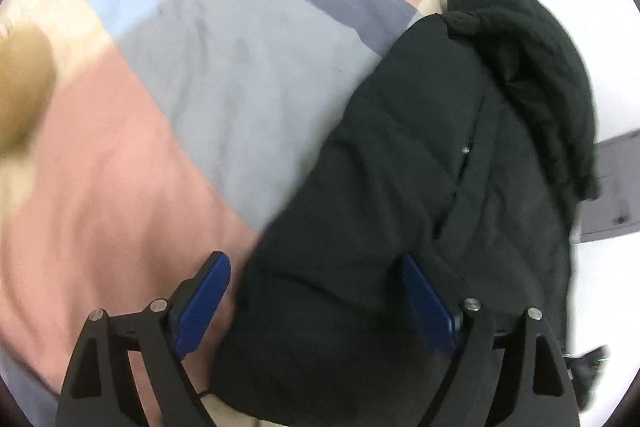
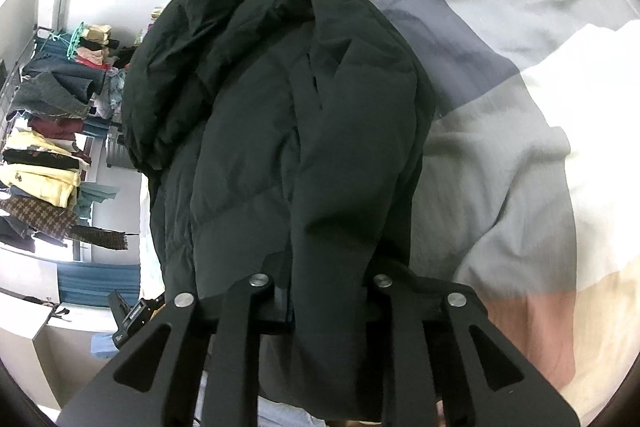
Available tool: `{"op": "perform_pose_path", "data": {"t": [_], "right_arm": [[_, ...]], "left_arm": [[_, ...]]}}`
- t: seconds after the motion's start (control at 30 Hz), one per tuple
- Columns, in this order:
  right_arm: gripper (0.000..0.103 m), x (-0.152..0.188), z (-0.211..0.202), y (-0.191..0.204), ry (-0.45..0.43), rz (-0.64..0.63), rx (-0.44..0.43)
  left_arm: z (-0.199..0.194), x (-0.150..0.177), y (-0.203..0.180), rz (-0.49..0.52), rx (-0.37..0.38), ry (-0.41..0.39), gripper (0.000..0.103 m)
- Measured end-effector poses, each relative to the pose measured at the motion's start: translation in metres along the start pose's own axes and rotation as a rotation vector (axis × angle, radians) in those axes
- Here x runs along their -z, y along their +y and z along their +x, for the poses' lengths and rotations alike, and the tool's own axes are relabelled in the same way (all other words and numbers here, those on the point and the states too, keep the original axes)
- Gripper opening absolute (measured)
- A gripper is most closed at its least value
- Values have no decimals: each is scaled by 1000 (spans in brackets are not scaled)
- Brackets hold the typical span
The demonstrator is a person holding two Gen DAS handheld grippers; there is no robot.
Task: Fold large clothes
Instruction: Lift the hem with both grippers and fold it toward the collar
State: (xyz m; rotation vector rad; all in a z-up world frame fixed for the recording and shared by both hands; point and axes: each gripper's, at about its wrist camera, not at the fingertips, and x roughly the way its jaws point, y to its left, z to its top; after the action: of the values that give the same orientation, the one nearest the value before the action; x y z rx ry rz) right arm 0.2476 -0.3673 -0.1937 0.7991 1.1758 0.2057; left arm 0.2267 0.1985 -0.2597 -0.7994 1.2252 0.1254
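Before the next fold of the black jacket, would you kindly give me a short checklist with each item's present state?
1. Left gripper open: ok, blue fingers spread wide.
2. Right gripper grasping black puffer jacket: cannot tell, fabric hides the fingers.
3. Jacket on patchwork bedspread: ok.
4. Jacket flat: not ok, bunched at its far end.
5. Bedspread bare left of the jacket in the left wrist view: ok.

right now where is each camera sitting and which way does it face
Left wrist: sits on the left gripper, looking down its open blue-padded fingers at the black jacket on the patchwork bedspread.
Right wrist: sits on the right gripper, looking along the black jacket draped between its arms, with a clothes rack at left; fingertips hidden.
Shared: jacket and bedspread.
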Motion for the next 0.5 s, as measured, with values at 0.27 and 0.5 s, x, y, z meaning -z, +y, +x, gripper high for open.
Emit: {"op": "perform_pose_path", "data": {"t": [0.27,0.5], "right_arm": [[38,-3,9,-19,51,92,-19],[41,-1,-3,-6,16,49,-165]], "left_arm": [[3,3,-8,19,229,55,89],[-6,9,-31,84,372,69,56]]}}
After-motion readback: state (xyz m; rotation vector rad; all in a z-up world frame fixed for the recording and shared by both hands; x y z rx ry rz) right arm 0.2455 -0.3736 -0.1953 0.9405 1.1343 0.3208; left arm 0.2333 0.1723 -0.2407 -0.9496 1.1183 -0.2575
